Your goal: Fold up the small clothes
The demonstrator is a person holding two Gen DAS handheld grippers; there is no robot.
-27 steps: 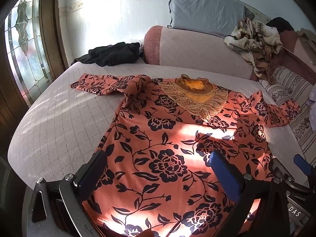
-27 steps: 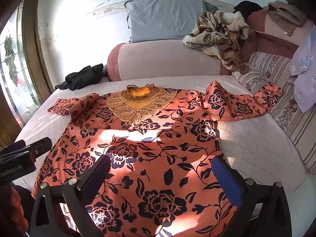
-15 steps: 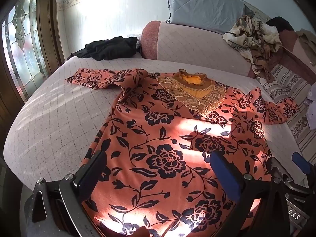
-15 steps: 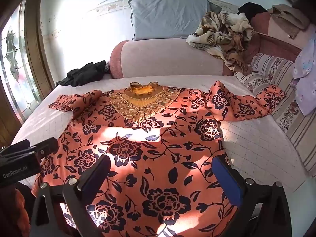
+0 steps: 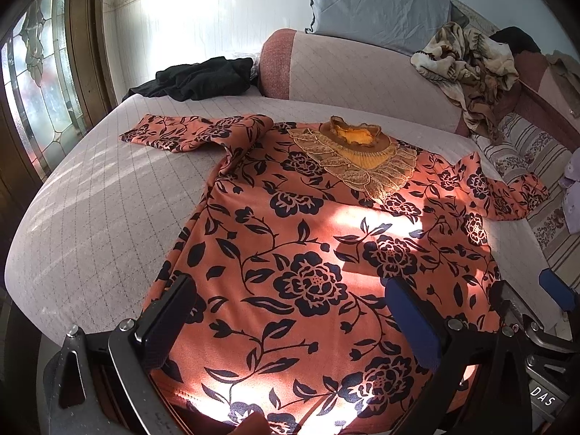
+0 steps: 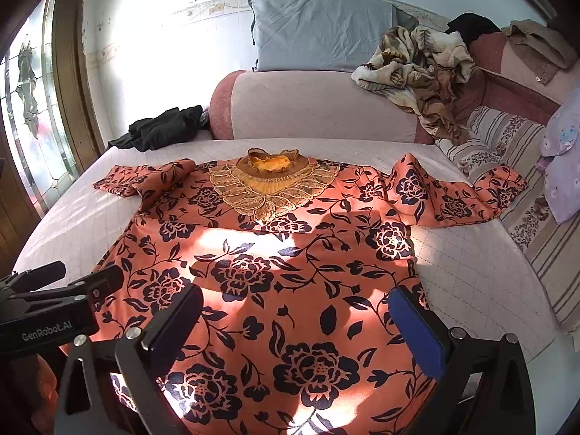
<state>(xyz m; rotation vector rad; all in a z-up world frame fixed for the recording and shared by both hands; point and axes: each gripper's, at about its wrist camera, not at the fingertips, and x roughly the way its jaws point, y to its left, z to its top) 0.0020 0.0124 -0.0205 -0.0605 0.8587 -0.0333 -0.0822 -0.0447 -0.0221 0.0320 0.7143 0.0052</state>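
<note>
An orange top with black flowers [image 5: 301,239] lies spread flat, front up, on the bed [image 5: 90,217], gold lace collar [image 5: 359,159] at the far end. It also shows in the right wrist view [image 6: 282,253]. Its left sleeve [image 5: 188,132] lies bunched to the far left, its right sleeve [image 6: 453,195] reaches onto the striped bedding. My left gripper [image 5: 290,311] is open and empty above the hem's left part. My right gripper [image 6: 293,319] is open and empty above the hem's right part. The left gripper's body shows in the right wrist view [image 6: 50,308].
A black garment [image 5: 195,78] lies at the far left of the bed. A pink bolster [image 5: 355,72], a grey pillow [image 5: 377,7] and a crumpled brown blanket [image 5: 467,61] are at the back. Striped bedding [image 6: 525,195] and a lilac cloth [image 6: 565,159] lie right. A glass door [image 5: 40,83] stands left.
Both grippers have tilted down and drawn back slightly over the hem, staying open. The top has not moved.
</note>
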